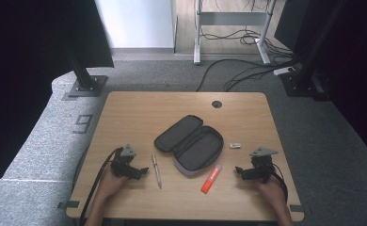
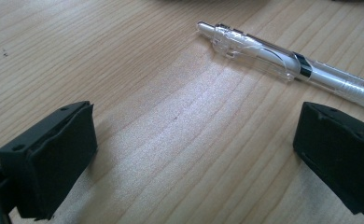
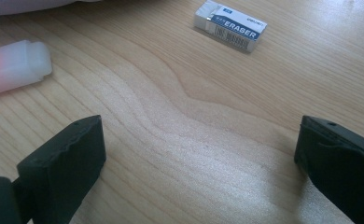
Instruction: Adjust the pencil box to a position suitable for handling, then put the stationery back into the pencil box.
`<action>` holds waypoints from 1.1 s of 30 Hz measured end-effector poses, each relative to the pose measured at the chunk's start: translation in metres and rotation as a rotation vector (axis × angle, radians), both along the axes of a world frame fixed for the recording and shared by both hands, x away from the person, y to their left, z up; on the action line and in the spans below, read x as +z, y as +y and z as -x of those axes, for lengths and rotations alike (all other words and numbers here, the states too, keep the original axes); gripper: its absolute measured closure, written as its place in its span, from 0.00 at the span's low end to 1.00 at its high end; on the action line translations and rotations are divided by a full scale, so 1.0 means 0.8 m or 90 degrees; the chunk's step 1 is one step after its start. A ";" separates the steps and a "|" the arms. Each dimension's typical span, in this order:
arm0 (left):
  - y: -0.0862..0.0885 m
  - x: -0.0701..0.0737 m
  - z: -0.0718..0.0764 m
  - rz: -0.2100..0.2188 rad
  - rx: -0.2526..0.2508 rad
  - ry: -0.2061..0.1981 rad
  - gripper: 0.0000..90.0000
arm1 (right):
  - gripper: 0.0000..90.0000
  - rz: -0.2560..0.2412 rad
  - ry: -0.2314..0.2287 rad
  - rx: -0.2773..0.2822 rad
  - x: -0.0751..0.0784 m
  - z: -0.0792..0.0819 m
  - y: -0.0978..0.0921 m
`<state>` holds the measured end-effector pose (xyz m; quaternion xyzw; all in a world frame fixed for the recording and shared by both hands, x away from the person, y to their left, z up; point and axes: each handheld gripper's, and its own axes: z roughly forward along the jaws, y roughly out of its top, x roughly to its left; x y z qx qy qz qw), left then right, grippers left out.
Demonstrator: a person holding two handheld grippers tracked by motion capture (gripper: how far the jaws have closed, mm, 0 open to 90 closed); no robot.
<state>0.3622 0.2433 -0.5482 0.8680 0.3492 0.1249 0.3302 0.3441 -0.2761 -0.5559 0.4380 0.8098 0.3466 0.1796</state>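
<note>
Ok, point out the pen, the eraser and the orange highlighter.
pen [image 2: 283,60], left gripper view, on the clear barrel by the clip.
eraser [image 3: 230,31], right gripper view, on its printed sleeve.
orange highlighter [image 1: 211,179], high view, on the middle of its body.

Pen [image 1: 156,170] left of case [image 1: 189,143], eraser [image 1: 235,146] right.

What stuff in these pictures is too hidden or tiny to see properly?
- Pen: its writing end is cut off by the right edge of the left gripper view.
- Highlighter: the left edge of the right gripper view cuts most of it off, printing included.
- Eraser: too small in the high view for its label to be read.
- Pencil case: lies open, but its dark lining hides whether anything is inside.
</note>
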 end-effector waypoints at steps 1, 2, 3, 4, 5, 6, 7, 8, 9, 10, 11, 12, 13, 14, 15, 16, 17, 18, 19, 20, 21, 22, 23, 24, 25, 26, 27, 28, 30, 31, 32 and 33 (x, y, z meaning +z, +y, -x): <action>0.000 0.000 0.000 0.000 0.001 0.000 0.00 | 0.02 0.000 0.000 0.000 0.000 0.000 0.000; 0.000 0.000 0.000 0.000 0.001 0.000 0.00 | 0.02 0.000 0.000 0.000 0.000 0.000 0.000; 0.000 0.000 0.000 0.000 0.002 0.000 0.00 | 0.02 0.000 0.000 0.000 0.000 0.000 0.000; 0.000 0.000 0.000 0.000 0.002 0.000 0.00 | 0.02 0.000 0.000 0.000 0.000 0.000 0.000; -0.001 0.000 0.000 0.000 0.003 0.000 0.00 | 0.01 0.001 0.000 -0.001 0.000 0.000 0.000; -0.001 0.000 0.000 0.000 0.003 0.000 0.00 | 0.01 0.002 0.001 -0.002 0.000 0.000 0.000; -0.001 0.000 0.000 0.000 0.003 0.000 0.00 | 0.00 0.002 0.003 -0.004 0.000 0.000 0.000; -0.001 0.000 0.000 0.000 0.004 0.000 0.00 | 0.00 0.003 0.003 -0.007 0.000 -0.001 0.001; -0.001 0.000 0.000 0.000 0.005 0.000 0.00 | 0.00 0.003 0.004 -0.009 0.000 -0.001 0.001; -0.001 0.000 0.000 0.000 0.006 0.000 0.00 | 0.00 0.003 0.004 -0.009 0.000 -0.002 0.001; -0.001 0.000 0.000 -0.001 0.006 0.000 0.00 | 0.00 0.003 0.004 -0.010 0.000 -0.002 0.001; -0.001 0.000 0.000 -0.001 0.007 0.000 0.00 | 0.00 0.004 0.004 -0.012 0.000 -0.002 0.002; -0.001 0.000 0.000 -0.001 0.007 0.000 0.00 | 0.00 0.005 0.005 -0.013 0.000 -0.002 0.003; -0.001 0.000 0.000 -0.001 0.007 0.000 0.00 | 0.00 0.004 0.004 -0.015 0.000 -0.002 0.004; -0.001 0.000 0.000 -0.001 0.007 0.000 0.00 | 0.00 0.004 0.004 -0.016 0.000 -0.003 0.004; -0.001 0.000 0.000 -0.001 0.007 0.000 0.00 | 0.00 0.004 0.004 -0.017 0.000 -0.003 0.004; -0.001 0.000 0.000 -0.001 0.007 0.000 0.00 | 0.00 0.004 0.004 -0.014 0.000 -0.004 0.004; -0.001 0.000 0.000 -0.001 0.007 0.000 0.00 | 0.00 0.004 0.004 -0.009 0.000 -0.004 0.003; -0.001 0.000 0.000 -0.001 0.007 0.000 0.00 | 0.00 0.004 0.004 -0.005 0.000 -0.005 0.002; -0.001 0.000 0.000 -0.001 0.007 0.000 0.00 | 0.00 0.004 0.005 -0.002 0.000 -0.005 0.002; -0.001 0.000 0.000 -0.001 0.007 0.000 0.00 | 0.00 0.005 0.007 0.000 0.000 -0.006 0.002; -0.001 0.000 0.000 -0.001 0.007 0.000 0.00 | 0.00 0.006 0.009 0.001 0.001 -0.007 0.002; -0.001 0.000 0.000 -0.001 0.007 0.000 0.00 | 0.00 0.007 0.011 0.000 0.001 -0.008 0.003; -0.001 0.000 0.000 -0.001 0.007 0.000 0.00 | 0.00 0.009 0.014 0.005 0.002 -0.008 0.003; -0.001 0.000 0.000 -0.001 0.007 0.000 0.00 | 0.00 0.010 0.015 0.010 0.002 -0.009 0.004; -0.001 0.000 0.000 -0.001 0.007 0.000 0.00 | 0.00 0.011 0.016 0.015 0.002 -0.010 0.004; -0.001 0.000 0.000 -0.001 0.007 0.000 0.00 | 0.00 0.013 0.018 0.018 0.003 -0.011 0.005; -0.001 0.000 0.000 -0.001 0.007 0.000 0.00 | 0.00 0.015 0.021 0.026 0.004 -0.012 0.007; -0.001 0.000 0.000 0.000 0.007 0.000 0.00 | 0.01 0.019 0.021 0.033 0.007 -0.015 0.009; -0.001 0.000 0.000 0.000 0.007 0.000 0.00 | 0.02 0.021 0.018 0.037 0.008 -0.016 0.009; -0.001 0.000 0.000 0.000 0.007 0.000 0.00 | 0.04 0.021 0.019 0.037 0.011 -0.018 0.010; -0.001 0.000 0.000 0.000 0.007 0.000 0.00 | 0.06 0.020 0.015 0.039 0.014 -0.021 0.011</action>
